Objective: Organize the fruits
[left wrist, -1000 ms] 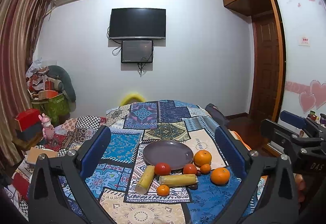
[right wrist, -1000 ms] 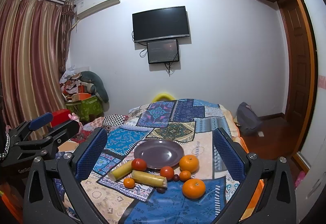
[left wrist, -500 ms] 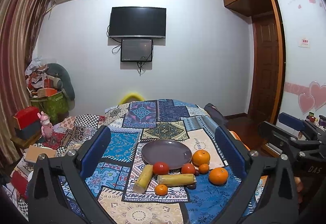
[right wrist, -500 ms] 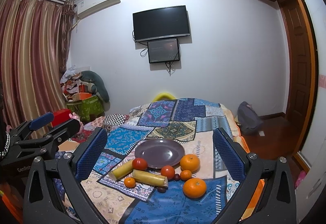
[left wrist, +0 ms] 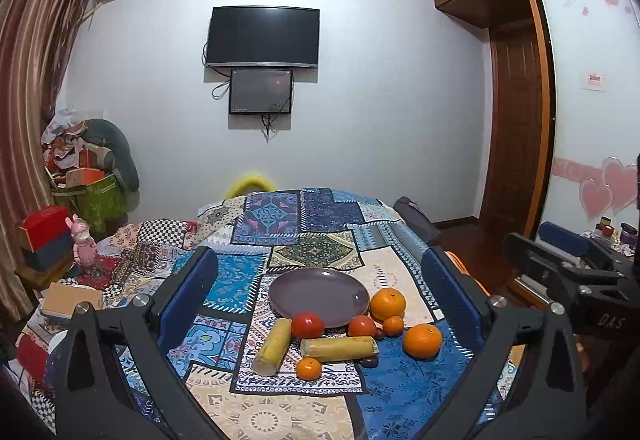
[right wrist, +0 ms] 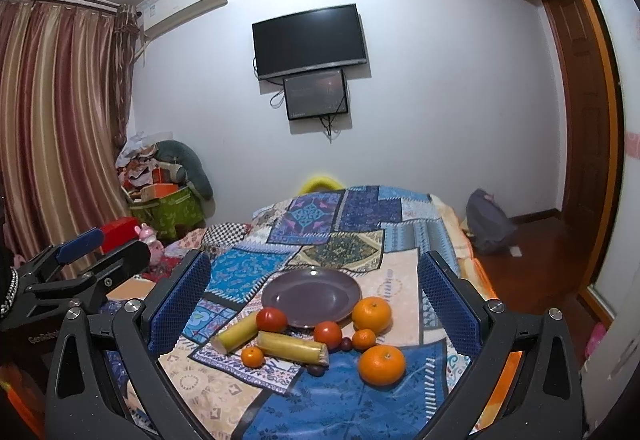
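Fruit (right wrist: 382, 359) rings the plate's (right wrist: 320, 290) near rim (plate bare).

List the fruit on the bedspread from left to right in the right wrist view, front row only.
Small tangerine → yellow cane stick → dark plum → large orange.

left claw (left wrist: 320, 296) gapes above plate (left wrist: 319, 297), fruit.
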Tool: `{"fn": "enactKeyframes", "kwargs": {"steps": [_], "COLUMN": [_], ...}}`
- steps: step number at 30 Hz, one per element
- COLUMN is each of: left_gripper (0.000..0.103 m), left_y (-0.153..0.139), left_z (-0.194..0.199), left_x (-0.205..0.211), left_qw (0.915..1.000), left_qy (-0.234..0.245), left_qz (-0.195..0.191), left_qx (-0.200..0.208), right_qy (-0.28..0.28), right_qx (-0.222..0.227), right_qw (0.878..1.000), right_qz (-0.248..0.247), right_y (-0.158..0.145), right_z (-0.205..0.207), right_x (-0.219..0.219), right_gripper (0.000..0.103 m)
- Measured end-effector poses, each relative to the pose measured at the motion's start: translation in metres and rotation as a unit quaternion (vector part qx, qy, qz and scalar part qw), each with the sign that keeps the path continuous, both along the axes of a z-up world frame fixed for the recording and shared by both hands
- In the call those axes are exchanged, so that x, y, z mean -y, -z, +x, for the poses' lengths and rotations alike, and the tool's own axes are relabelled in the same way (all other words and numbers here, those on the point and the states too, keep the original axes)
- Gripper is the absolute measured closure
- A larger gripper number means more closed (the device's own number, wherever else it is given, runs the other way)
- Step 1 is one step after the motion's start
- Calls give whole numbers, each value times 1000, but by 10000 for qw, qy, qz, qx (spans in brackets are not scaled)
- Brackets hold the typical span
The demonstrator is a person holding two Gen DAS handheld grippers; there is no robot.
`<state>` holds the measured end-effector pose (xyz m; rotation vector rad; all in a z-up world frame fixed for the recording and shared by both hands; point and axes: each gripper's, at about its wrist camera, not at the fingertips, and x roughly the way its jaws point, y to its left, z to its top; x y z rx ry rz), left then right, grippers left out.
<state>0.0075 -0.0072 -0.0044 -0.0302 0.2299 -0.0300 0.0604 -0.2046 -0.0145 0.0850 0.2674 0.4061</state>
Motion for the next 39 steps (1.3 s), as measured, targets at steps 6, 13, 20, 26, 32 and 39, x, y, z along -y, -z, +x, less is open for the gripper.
{"fn": "enactKeyframes", "kwargs": {"steps": [6,13,20,26,32,39], "left_gripper": [17,30,32,32,31,31], "left_y": [9,24,44,71,101,131], "left_z": [16,46,83,113,134,160], "left_x": [9,16,29,41,50,59], "left_qw": [9994,9951,9876,9780,9664,9514], "left_qy": [169,495,728,739,858,965], "left_qz": [95,-14,-17,76,161,215], "left_qx": [-294,-853,-1392,-1951,-2418,-2918], "right_qy": [-182,-204,-197,-346,-429,-471], "right_qx": [-479,-1293,-2063,-2618,-3014,-3214], "right_qw": [9987,9913,9779,9635,9513,9433], "right_qz": [1,-165,-295,-435,-487,-687], "right_y": [15,44,78,108,134,150], "right_z": [20,55,84,107,128,144], "right_x": [9,21,34,35,30,22], "right_gripper": [16,31,37,37,37,35]}}
